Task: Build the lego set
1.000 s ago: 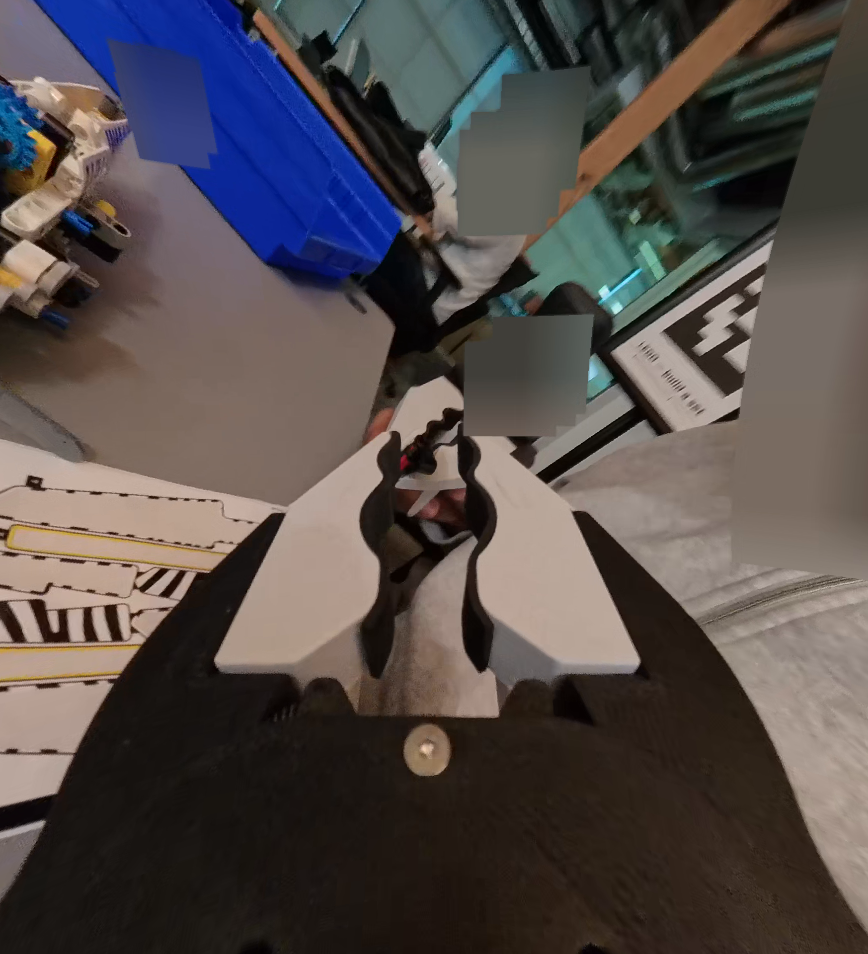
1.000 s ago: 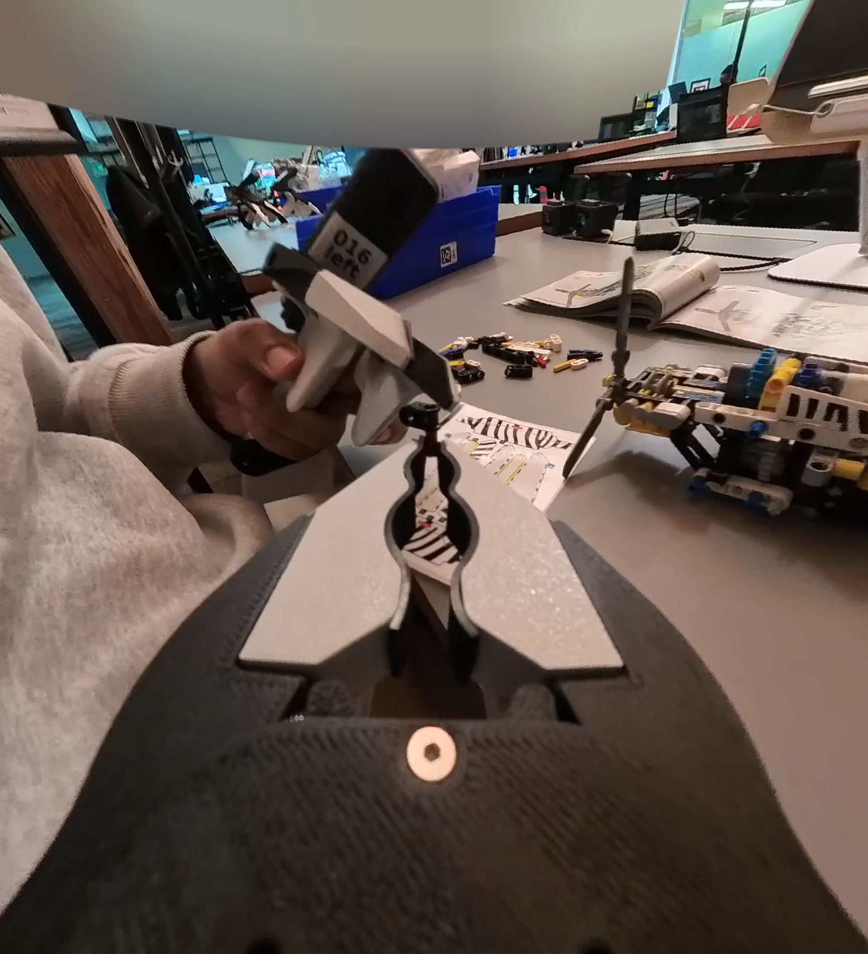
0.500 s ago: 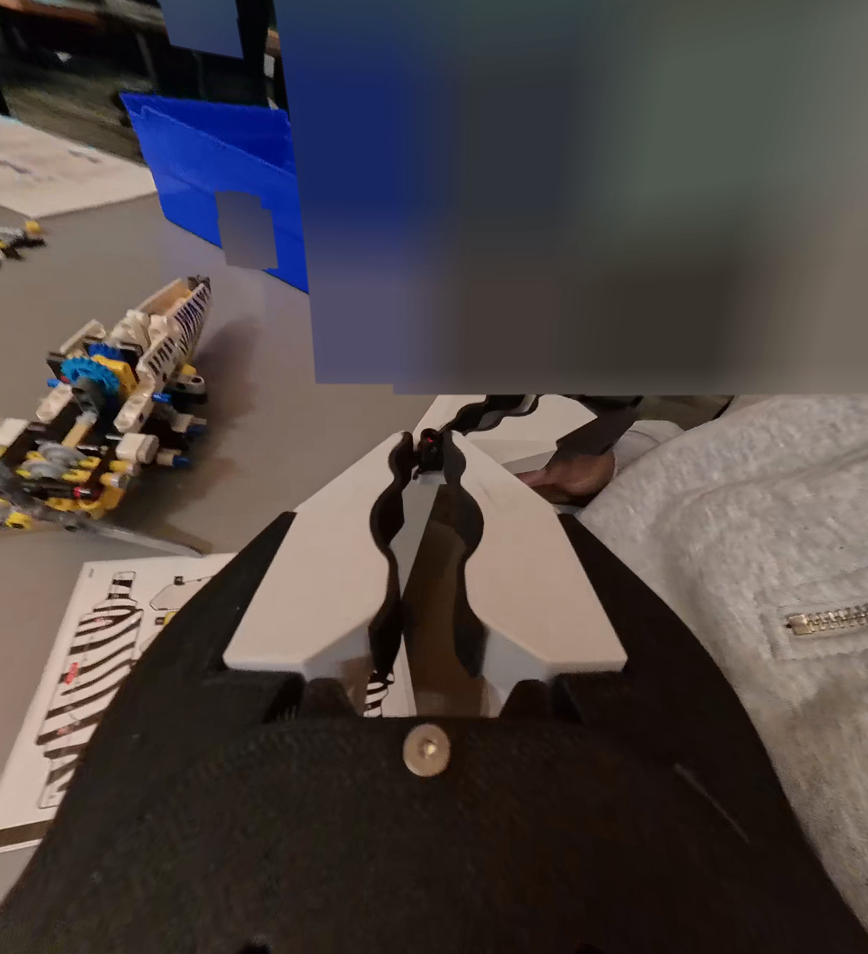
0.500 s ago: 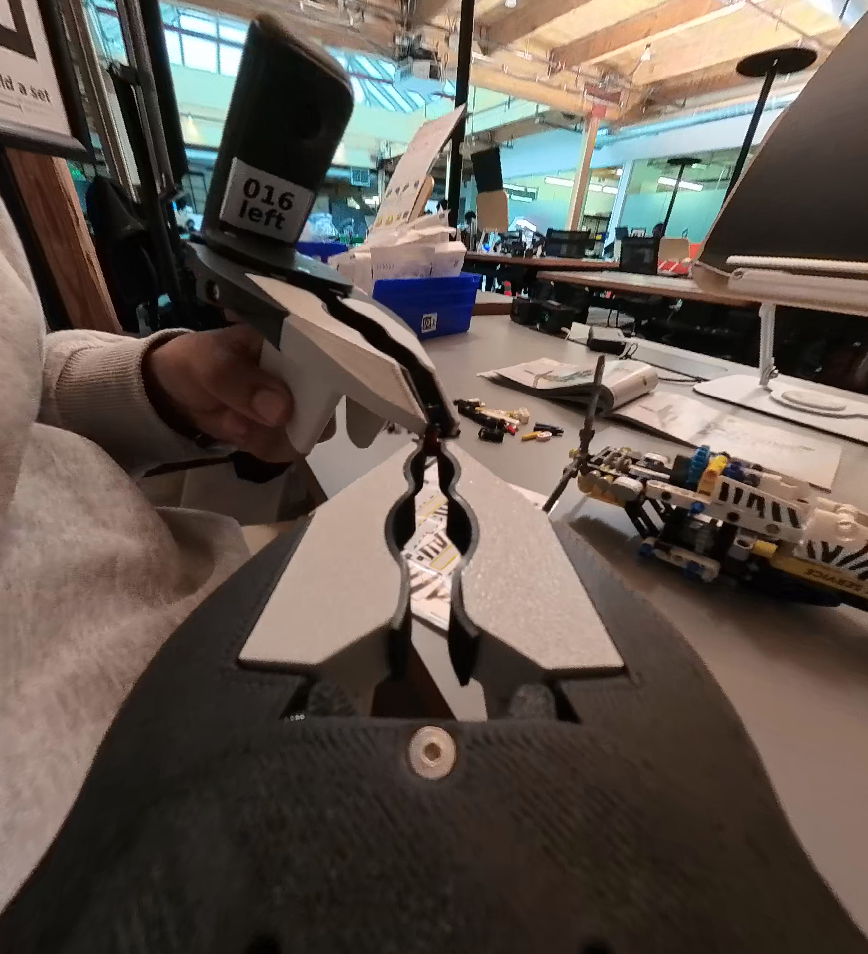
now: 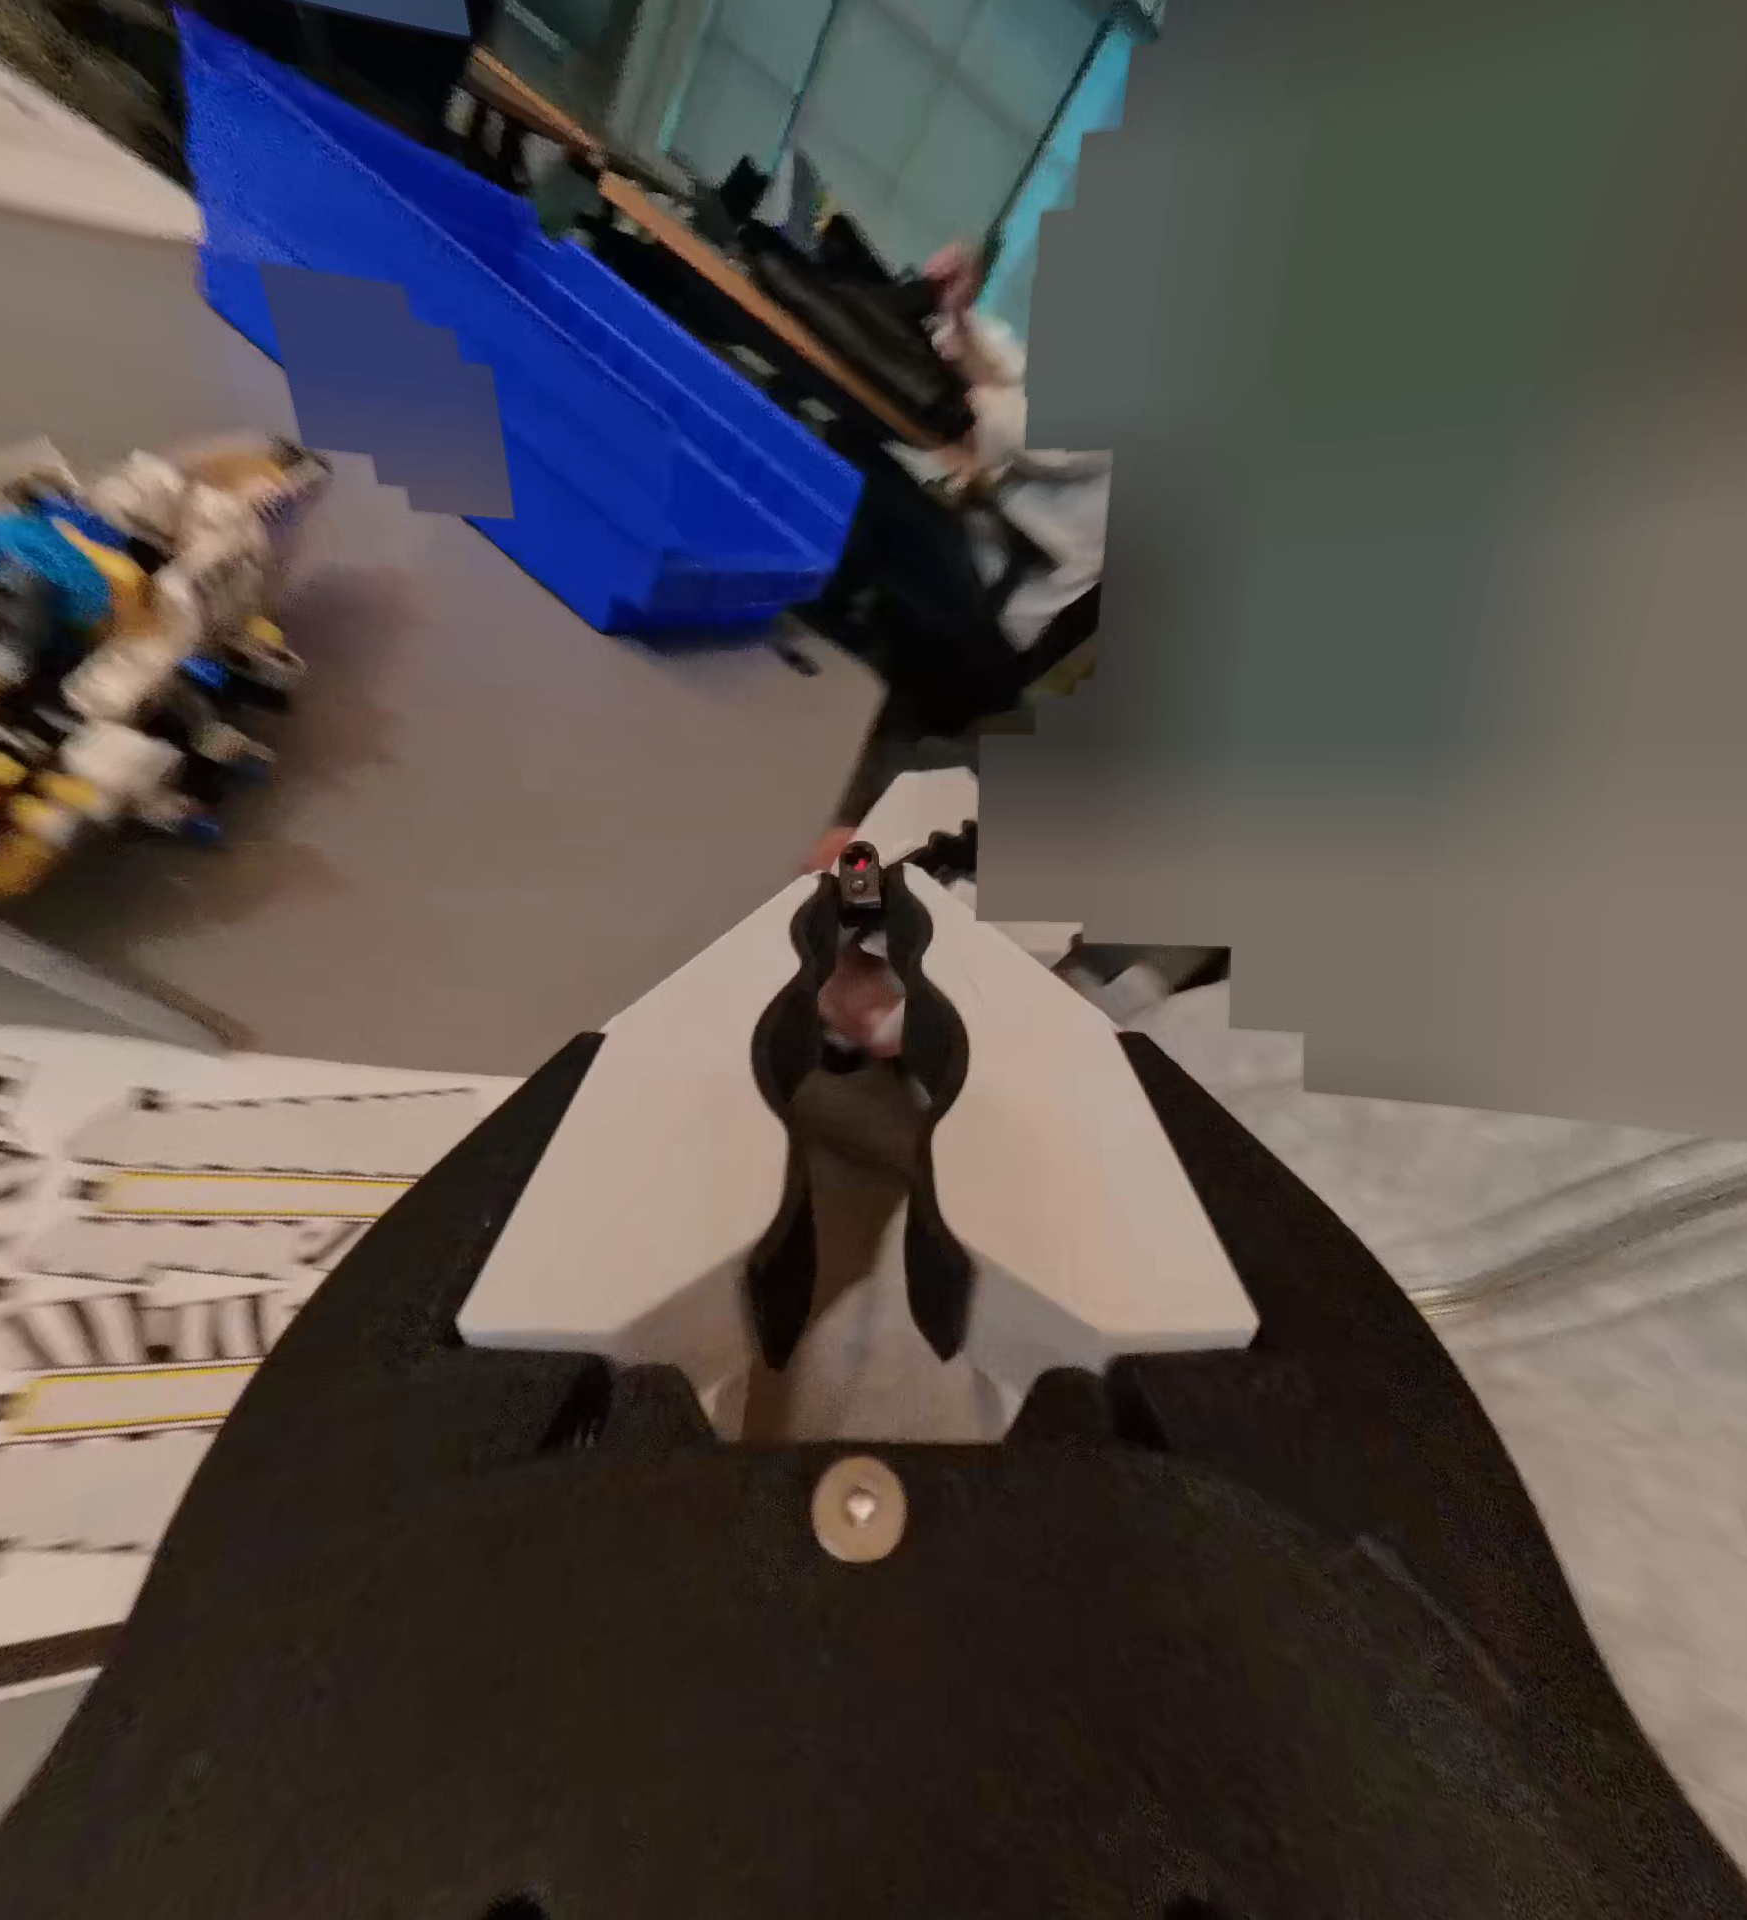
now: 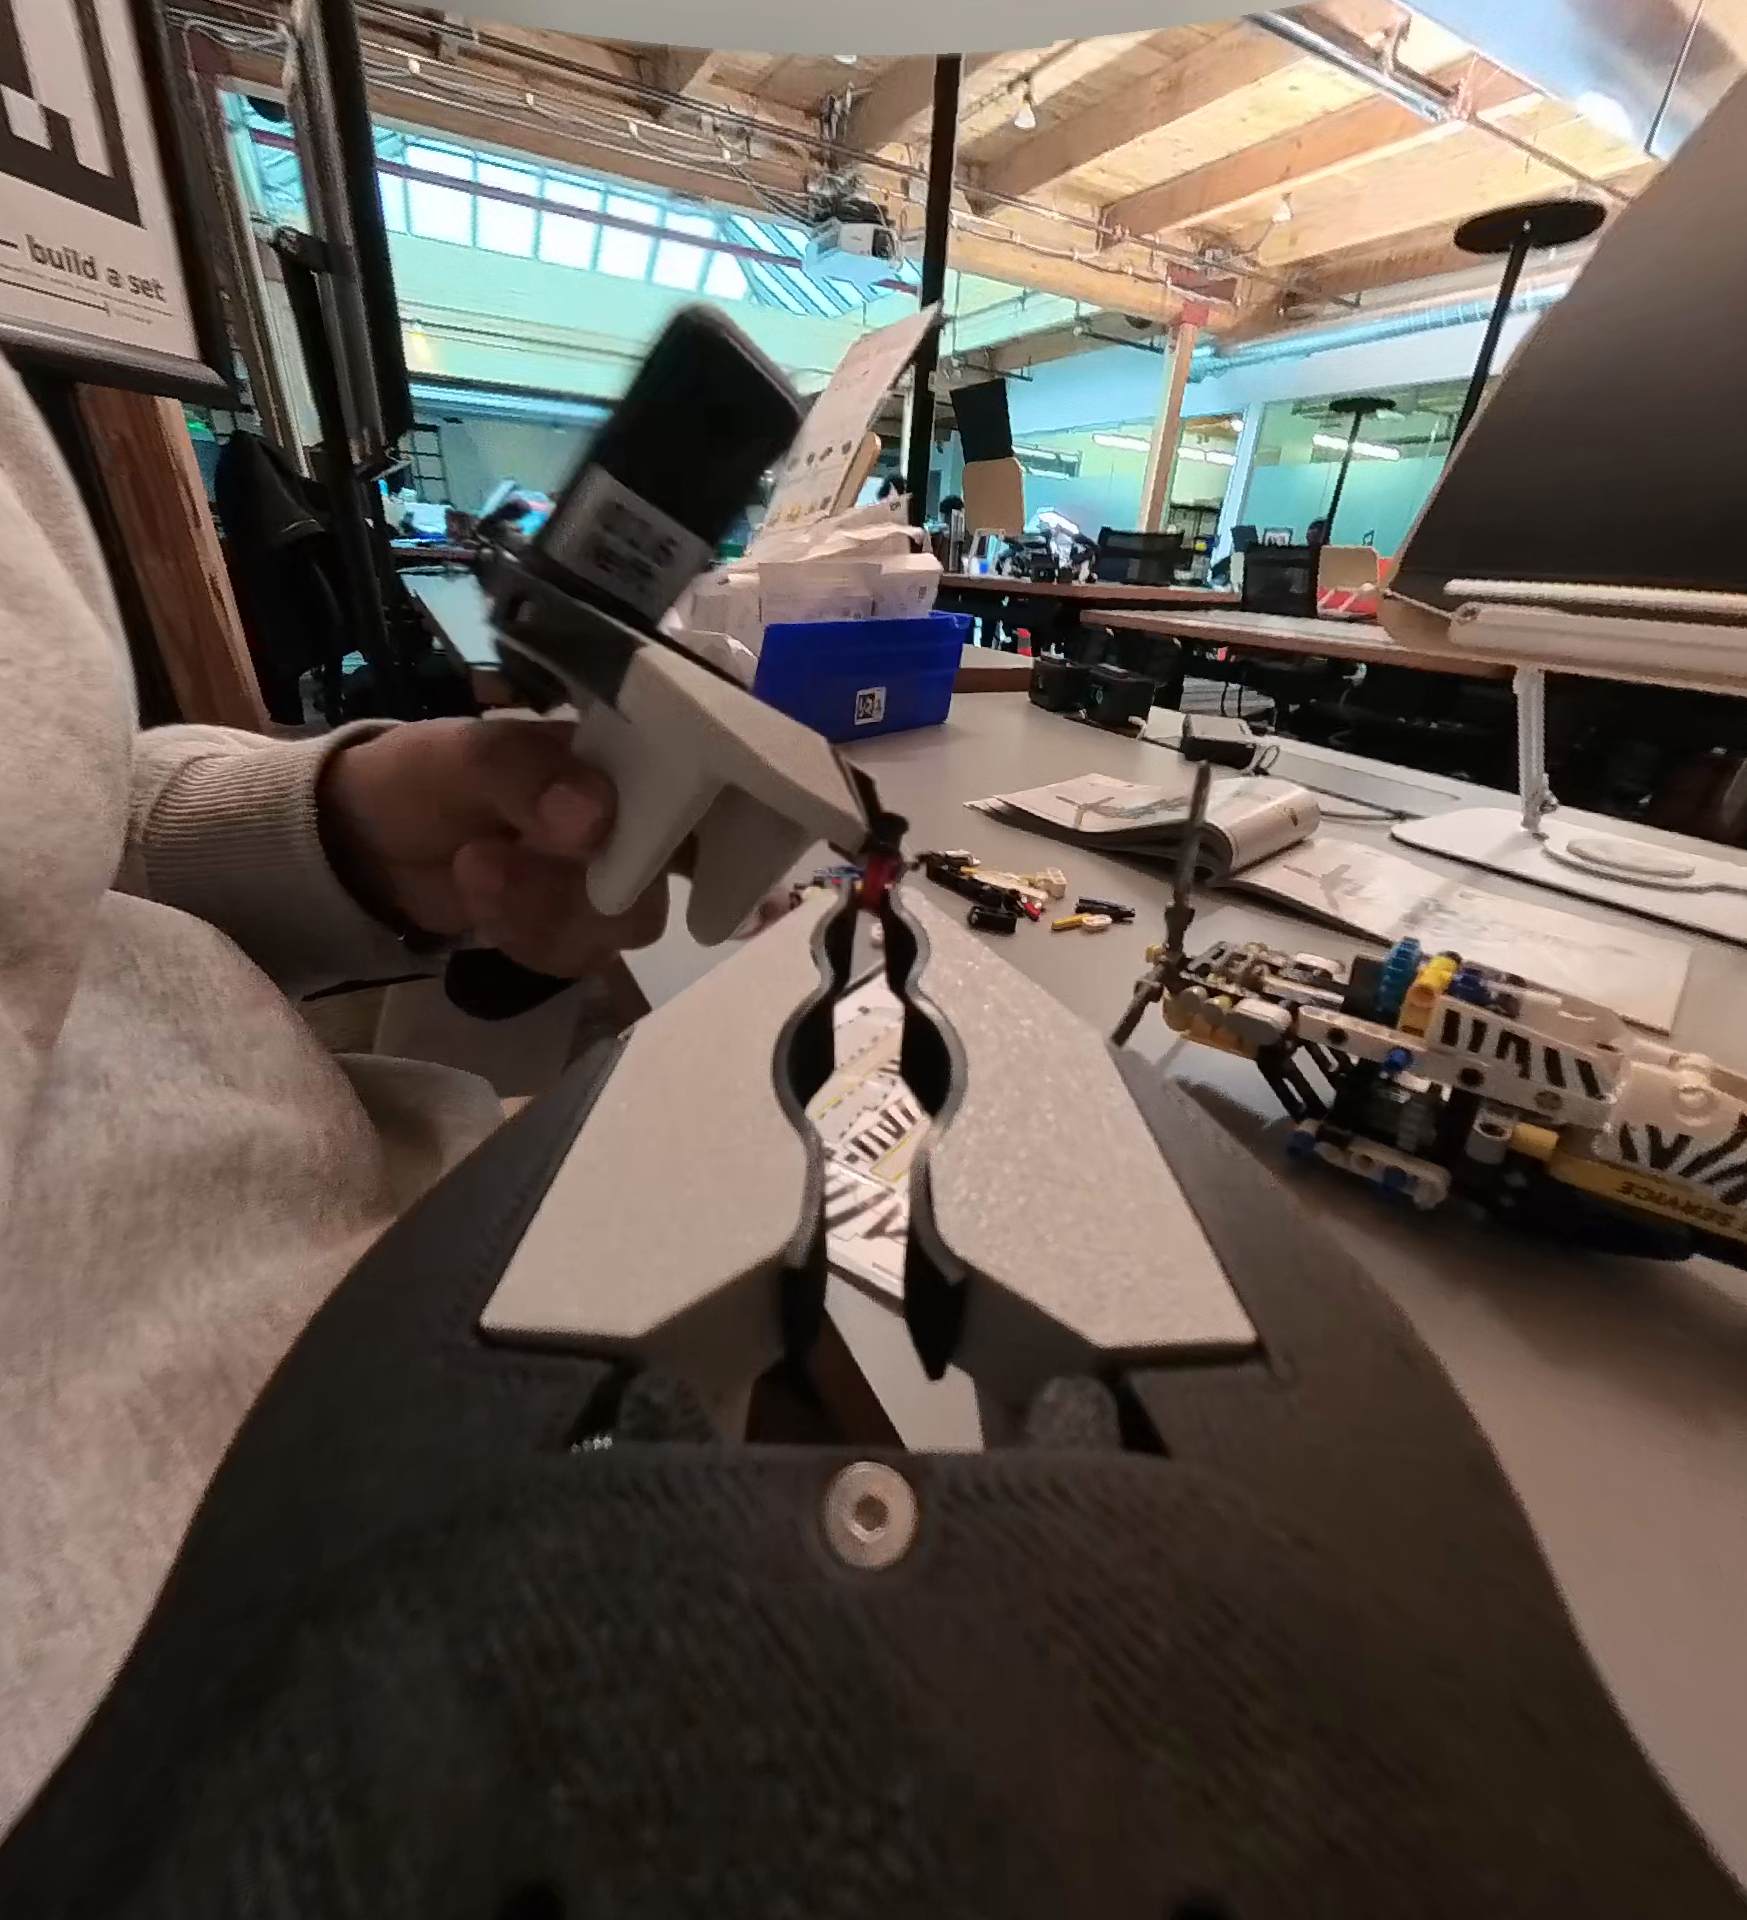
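Note:
My left gripper [image 5: 858, 902] is shut on a small black piece with a red centre [image 5: 857, 871] at its tips. In the right wrist view my right gripper [image 6: 874, 914] is shut on a small red and black piece [image 6: 877, 891], held in the air above the table edge. The left gripper [image 6: 703, 758], in a person's hand, comes in from the left and its tip meets that piece. The half-built zebra-striped lego helicopter [image 6: 1471, 1049] stands on the grey table to the right; it is blurred in the left wrist view [image 5: 69, 665].
A sticker sheet [image 5: 121, 1247] lies on the table below the grippers. Loose small pieces [image 6: 1004, 894] and an open instruction booklet [image 6: 1212, 821] lie farther back. A blue bin [image 6: 858, 665] stands behind. A white laptop stand [image 6: 1627, 873] is at the right. A grey sleeve [image 6: 69, 935] fills the left. Both grippers' tips are close together, under 4 cm apart. Both grippers' tips are roughly 15 cm from the half-built zebra-striped lego helicopter [image 6: 1471, 1049].
The left gripper has swung and tilted while its tip stayed against the right gripper's tip. The right gripper has lifted slightly. Both stay shut on the small piece.

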Demonstrator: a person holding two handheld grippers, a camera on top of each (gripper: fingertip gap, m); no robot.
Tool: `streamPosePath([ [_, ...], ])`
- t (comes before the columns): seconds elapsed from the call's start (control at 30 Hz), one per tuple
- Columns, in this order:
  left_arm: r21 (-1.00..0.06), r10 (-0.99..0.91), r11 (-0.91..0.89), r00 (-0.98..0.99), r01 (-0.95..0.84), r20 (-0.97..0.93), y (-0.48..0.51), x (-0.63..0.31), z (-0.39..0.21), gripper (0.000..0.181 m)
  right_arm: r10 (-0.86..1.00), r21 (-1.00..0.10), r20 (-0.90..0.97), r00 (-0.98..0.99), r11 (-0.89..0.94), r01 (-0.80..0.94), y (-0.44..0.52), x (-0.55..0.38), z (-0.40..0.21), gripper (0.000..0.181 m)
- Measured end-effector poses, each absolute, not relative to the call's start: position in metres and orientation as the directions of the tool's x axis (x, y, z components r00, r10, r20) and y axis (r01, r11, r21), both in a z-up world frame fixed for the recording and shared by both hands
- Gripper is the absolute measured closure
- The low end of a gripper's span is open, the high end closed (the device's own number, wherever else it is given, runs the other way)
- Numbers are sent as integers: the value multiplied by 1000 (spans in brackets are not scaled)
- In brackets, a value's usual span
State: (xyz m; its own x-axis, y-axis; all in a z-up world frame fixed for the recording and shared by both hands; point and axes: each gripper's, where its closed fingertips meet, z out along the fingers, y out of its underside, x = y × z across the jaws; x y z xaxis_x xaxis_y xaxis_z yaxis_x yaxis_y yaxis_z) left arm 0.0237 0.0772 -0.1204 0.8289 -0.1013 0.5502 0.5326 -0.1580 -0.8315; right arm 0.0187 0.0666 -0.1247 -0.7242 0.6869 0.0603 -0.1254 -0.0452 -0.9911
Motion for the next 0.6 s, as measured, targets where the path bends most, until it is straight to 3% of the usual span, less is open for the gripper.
streamPosePath([
  [0.1, -586, -268, -185, 534, 789, 802, 71, 25, -112, 174, 647, -976, 127, -752, -55, -212, 61, 32, -115, 165],
  [0.2, -385, -377, -337, 252, 859, 891, 61, 36, -114, 174, 621, -956, 216, -753, -24, -294, 57, 42, -110, 149],
  [0.37, -383, -344, -523, 222, 761, 912, 58, 63, -135, 174, 498, -962, 258, -828, 50, -270, 44, 58, -124, 145],
  [0.6, -376, -377, -577, 172, 725, 910, 58, 72, -132, 174, 413, -982, 159, -897, -30, -188, 45, 68, -125, 158],
])
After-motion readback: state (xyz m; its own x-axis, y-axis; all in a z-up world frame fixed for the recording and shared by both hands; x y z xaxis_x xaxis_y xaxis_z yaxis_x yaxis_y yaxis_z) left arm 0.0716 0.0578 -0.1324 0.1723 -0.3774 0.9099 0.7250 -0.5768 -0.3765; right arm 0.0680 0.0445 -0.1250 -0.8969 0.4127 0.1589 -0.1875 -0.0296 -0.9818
